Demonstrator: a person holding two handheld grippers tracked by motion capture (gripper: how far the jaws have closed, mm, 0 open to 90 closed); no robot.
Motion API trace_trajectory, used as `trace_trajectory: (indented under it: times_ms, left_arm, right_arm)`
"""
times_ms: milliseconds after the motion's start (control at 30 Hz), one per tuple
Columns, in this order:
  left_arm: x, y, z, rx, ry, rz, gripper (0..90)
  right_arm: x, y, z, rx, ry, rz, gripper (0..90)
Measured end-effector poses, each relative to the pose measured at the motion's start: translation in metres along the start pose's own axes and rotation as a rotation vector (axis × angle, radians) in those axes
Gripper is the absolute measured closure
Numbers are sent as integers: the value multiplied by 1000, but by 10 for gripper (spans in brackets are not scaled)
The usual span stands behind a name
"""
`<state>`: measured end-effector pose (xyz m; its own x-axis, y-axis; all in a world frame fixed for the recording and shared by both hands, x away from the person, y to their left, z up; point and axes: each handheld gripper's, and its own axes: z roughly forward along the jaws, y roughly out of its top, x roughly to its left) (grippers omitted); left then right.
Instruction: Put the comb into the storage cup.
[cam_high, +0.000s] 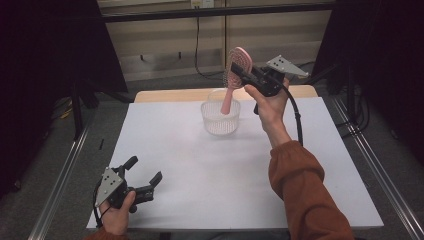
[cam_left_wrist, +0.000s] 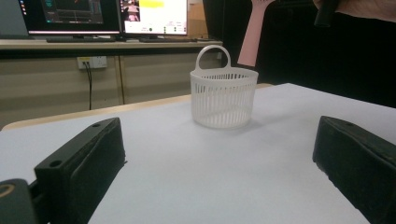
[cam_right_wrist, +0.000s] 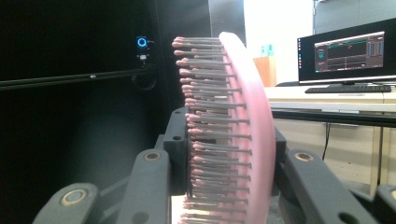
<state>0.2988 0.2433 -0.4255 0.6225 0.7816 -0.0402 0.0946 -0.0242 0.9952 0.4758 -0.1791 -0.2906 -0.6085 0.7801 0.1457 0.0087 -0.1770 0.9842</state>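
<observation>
A pink hairbrush (cam_high: 234, 75) hangs handle-down above a white plastic basket (cam_high: 220, 118) at the far middle of the table. My right gripper (cam_high: 239, 70) is shut on the brush head, held up by a hand in an orange sleeve. In the right gripper view the bristles and pink back of the hairbrush (cam_right_wrist: 236, 126) sit clamped between the jaws. The pink handle (cam_left_wrist: 252, 32) hovers just over the basket (cam_left_wrist: 224, 98) in the left gripper view. My left gripper (cam_high: 145, 172) rests at the near left of the table, open and holding nothing.
The table carries a white sheet (cam_high: 200, 170) with a wooden edge showing at the far side. Metal rails run along both sides of the table. Monitors (cam_left_wrist: 107, 16) stand on a counter beyond the table.
</observation>
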Motion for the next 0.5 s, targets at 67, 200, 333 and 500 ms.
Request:
trace_trajectory:
  times_ms: [67,200,333,500]
  left_arm:
    - [0,0,0,-2,1,-1,23]
    - [0,0,0,1,1,2,23]
    - [0,0,0,4,-3,-5,23]
    - [0,0,0,3,0,-1,23]
  right_arm:
    - [-1,-2,2,3,-8,4,651]
    - [-4,-8,5,7,-21,10,651]
    - [-3,-12,8,21,-24,1,651]
    - [-4,-18,12,33,-29,-4,651]
